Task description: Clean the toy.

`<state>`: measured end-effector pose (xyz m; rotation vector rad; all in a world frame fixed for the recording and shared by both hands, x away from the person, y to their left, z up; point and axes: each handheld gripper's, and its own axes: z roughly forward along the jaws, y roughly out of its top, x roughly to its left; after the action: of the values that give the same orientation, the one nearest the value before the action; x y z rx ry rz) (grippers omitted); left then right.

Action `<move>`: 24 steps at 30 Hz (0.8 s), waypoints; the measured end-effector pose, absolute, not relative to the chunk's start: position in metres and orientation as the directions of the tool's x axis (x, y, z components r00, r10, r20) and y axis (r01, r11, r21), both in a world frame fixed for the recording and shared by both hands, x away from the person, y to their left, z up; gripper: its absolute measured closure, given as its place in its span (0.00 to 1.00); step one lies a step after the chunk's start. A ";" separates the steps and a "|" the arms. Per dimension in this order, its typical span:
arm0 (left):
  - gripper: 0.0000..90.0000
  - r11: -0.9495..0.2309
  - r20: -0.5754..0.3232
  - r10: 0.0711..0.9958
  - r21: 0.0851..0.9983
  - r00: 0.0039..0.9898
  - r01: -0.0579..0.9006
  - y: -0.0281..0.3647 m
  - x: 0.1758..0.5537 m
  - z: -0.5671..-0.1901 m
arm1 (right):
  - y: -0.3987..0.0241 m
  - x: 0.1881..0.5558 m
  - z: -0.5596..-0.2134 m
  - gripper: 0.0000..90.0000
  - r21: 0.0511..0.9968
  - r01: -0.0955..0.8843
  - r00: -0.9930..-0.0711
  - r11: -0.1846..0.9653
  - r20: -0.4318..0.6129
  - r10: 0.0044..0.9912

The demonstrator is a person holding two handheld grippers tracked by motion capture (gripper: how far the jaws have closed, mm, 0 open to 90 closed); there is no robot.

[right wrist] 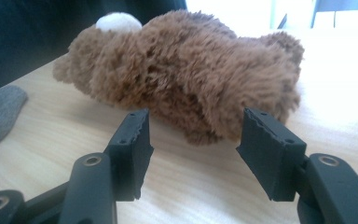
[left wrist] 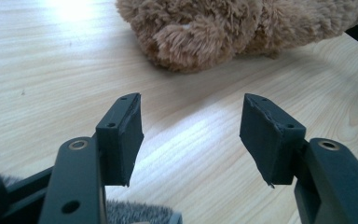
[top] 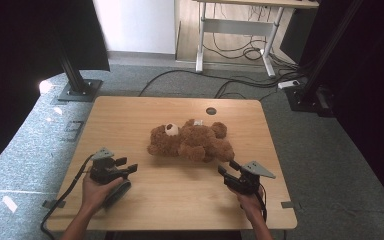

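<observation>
while both jaws gape empty, teddy bear (top: 190,141) lies just beyond them.

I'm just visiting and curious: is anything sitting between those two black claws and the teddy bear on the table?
Nothing visible. Bare wooden table lies between the open left gripper and the teddy bear, and the open right gripper points at the bear from close by, with nothing between.

Bare worktop (top: 130,115) lies open across the left and lower centre of the frame. The teddy bear (top: 190,141) blocks the middle. A grey cloth (top: 119,192) sits beneath the left gripper (top: 126,165), lower left.
</observation>
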<state>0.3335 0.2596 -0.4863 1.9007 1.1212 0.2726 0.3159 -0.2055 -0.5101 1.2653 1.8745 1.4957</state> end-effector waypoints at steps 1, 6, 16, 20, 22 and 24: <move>0.43 -0.202 -0.226 0.794 0.776 0.563 0.597 0.262 0.332 -0.488 | -0.206 0.315 -0.511 0.47 0.921 0.389 -0.496 0.005 0.204 0.844; 0.43 -0.201 -0.230 0.800 0.768 0.554 0.608 0.271 0.327 -0.495 | -0.211 0.308 -0.516 0.47 0.914 0.405 -0.504 0.014 0.211 0.837; 0.43 -0.187 -0.240 0.800 0.771 0.549 0.609 0.279 0.322 -0.499 | -0.222 0.305 -0.524 0.46 0.898 0.439 -0.501 0.025 0.221 0.837; 0.43 -0.187 -0.237 0.802 0.771 0.548 0.608 0.280 0.321 -0.499 | -0.221 0.307 -0.527 0.45 0.894 0.447 -0.504 0.034 0.220 0.835; 0.43 -0.182 -0.239 0.802 0.775 0.547 0.606 0.281 0.320 -0.498 | -0.221 0.308 -0.528 0.45 0.890 0.454 -0.505 0.040 0.220 0.835; 0.43 -0.177 -0.239 0.803 0.780 0.547 0.600 0.281 0.319 -0.498 | -0.221 0.308 -0.528 0.45 0.891 0.453 -0.506 0.042 0.218 0.834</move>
<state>0.3195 0.2811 -0.4976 1.8800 1.1456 0.2820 0.3076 -0.2205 -0.5283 1.3003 1.9663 1.4545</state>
